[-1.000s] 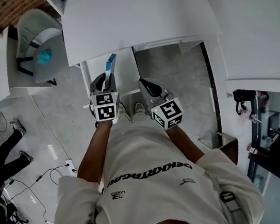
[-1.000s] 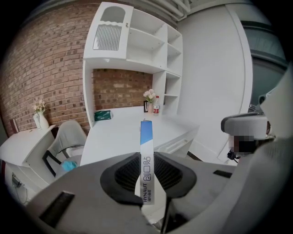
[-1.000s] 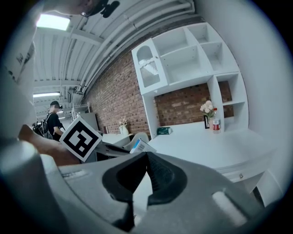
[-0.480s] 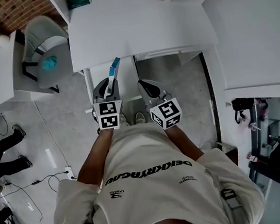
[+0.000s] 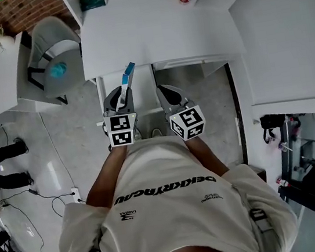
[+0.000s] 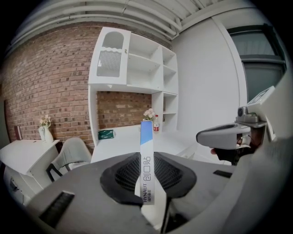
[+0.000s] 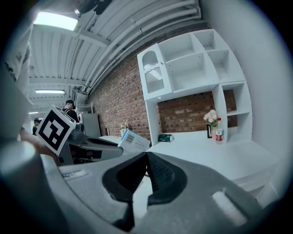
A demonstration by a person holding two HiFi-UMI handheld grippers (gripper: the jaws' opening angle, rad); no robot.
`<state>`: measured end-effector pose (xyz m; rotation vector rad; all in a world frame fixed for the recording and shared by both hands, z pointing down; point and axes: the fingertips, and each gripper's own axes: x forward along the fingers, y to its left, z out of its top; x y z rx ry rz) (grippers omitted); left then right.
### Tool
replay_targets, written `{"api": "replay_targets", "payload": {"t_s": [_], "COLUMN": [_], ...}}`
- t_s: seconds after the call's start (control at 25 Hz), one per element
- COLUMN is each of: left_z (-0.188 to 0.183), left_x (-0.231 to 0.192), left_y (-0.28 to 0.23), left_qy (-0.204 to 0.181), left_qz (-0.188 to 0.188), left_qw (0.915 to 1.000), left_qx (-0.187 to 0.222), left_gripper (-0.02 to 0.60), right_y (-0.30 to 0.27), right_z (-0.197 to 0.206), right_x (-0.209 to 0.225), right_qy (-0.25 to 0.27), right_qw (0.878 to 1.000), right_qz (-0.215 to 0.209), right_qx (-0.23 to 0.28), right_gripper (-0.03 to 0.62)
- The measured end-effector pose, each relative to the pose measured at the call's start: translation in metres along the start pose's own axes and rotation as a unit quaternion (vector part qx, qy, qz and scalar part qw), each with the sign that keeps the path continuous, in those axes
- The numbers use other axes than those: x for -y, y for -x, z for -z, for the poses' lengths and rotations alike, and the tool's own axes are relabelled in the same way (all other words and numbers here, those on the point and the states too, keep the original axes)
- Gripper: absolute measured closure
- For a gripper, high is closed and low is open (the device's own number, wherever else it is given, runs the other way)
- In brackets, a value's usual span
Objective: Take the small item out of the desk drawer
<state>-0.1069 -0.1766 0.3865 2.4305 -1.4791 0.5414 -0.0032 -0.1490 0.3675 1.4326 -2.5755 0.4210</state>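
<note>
In front of the worktop (image 5: 155,34): left tongs (image 5: 123,93), clamped on slim blue-white box (image 5: 128,74), had risen; box stood at their 12 o'clock. Right tongs (image 5: 167,95) closed, empty. Removal judged complete.

You see bright, even indoor light with only soft shadows. In the head view the white desk (image 5: 155,34) is almost washed out, and straight edges bow toward the borders. Both gripper views are round fisheye pictures with black corners. A ceiling strip light (image 7: 54,19) glares at the far left in the right gripper view. The brick wall (image 6: 50,87) curves, while the slim box (image 6: 146,173) near the lens stays sharp, its print legible.
</note>
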Motion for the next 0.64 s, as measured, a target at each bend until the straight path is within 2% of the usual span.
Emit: {"api": "replay_targets", "payload": {"t_s": [0.64], "left_z": [-0.0080], "left_x": [-0.0012], "left_y": [0.0015], "left_qy": [-0.007], "left_qz": [0.000], "left_qw": [0.9999], "left_qx": [0.015], "left_gripper": [0.499], "right_y": [-0.0045], "right_z": [-0.0038], "right_x": [0.0020], "right_qy": [-0.003], "right_qw": [1.000], "right_qz": [0.005], "right_qx": [0.003], "right_gripper": [0.597]}}
